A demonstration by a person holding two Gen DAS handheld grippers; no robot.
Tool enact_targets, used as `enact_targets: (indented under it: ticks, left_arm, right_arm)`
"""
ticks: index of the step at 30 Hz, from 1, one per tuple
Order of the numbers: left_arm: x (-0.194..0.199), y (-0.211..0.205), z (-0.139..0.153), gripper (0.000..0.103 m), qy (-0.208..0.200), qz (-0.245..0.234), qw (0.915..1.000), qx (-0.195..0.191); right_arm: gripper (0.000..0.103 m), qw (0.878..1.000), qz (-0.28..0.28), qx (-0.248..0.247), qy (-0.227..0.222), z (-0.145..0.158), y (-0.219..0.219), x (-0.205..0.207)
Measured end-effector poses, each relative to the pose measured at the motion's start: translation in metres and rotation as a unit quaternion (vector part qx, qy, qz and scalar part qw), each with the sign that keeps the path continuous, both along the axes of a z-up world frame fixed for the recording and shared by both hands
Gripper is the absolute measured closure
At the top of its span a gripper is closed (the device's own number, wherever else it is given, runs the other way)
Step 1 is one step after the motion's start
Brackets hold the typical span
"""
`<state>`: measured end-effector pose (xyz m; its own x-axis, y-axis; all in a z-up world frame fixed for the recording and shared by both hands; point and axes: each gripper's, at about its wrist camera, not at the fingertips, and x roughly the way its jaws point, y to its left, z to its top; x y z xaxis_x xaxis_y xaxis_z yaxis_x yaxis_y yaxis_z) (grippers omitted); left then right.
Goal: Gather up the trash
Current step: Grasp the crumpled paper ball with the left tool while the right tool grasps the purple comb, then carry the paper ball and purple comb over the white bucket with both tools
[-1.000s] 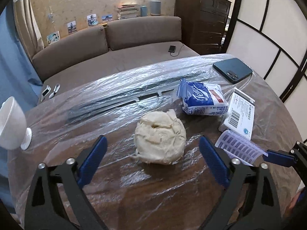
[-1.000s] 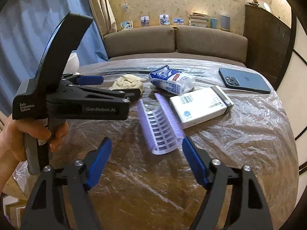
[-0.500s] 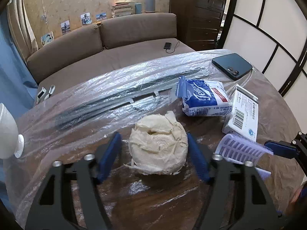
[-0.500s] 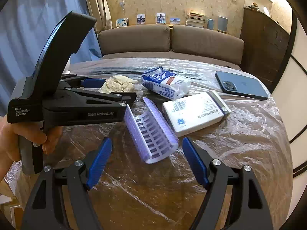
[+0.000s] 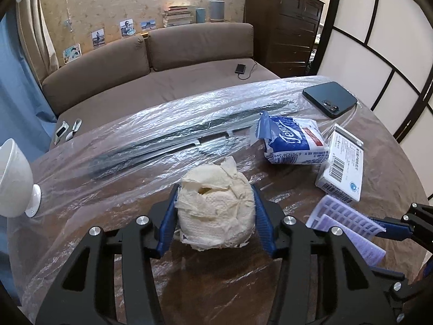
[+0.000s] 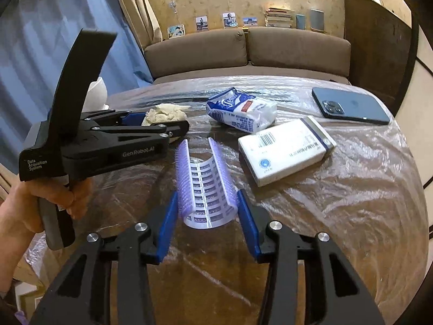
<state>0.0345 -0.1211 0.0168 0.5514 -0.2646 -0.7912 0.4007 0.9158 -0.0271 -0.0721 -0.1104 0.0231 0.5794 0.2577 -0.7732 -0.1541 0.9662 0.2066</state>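
Left wrist view: my left gripper (image 5: 215,214) has just been closing and now its blue pads press both sides of the crumpled paper wad (image 5: 215,211), which sits on the table (image 5: 189,292) under wrinkled clear plastic sheeting (image 5: 130,146). Beyond the wad lies a blue-and-white tissue pack (image 5: 293,142), a white barcoded box (image 5: 342,163) just beside it on the right, and a dark phone (image 5: 328,98) near the far edge. A white cup (image 5: 13,178) stands at the left rim. The tip of my right gripper (image 5: 379,226) shows at lower right, on the purple blister sheet (image 5: 349,223). Right wrist view: my right gripper (image 6: 207,211) has also just closed, pads squeezing the purple blister sheet (image 6: 205,187) so it bows into a trough (long edges curled upward), near end resting on the table. My left hand (image 6: 51,197) grips the other tool's handle at left; its fingers clamp the paper wad (image 6: 163,112). The box (image 6: 286,150), tissue pack (image 6: 240,111) and phone (image 6: 350,105) lie farther back, apart from my catch.
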Motion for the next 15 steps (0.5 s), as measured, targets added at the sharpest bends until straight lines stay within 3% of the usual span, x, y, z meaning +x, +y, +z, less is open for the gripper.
enact_targets:
  ticks: [15]
  left_arm:
    - [-0.037,0.007,0.014,0.051,-0.014,0.006,0.9997,-0.017]
  right_arm:
    - [0.059,0.999,-0.019,0.028,-0.001,0.010,-0.019,-0.027]
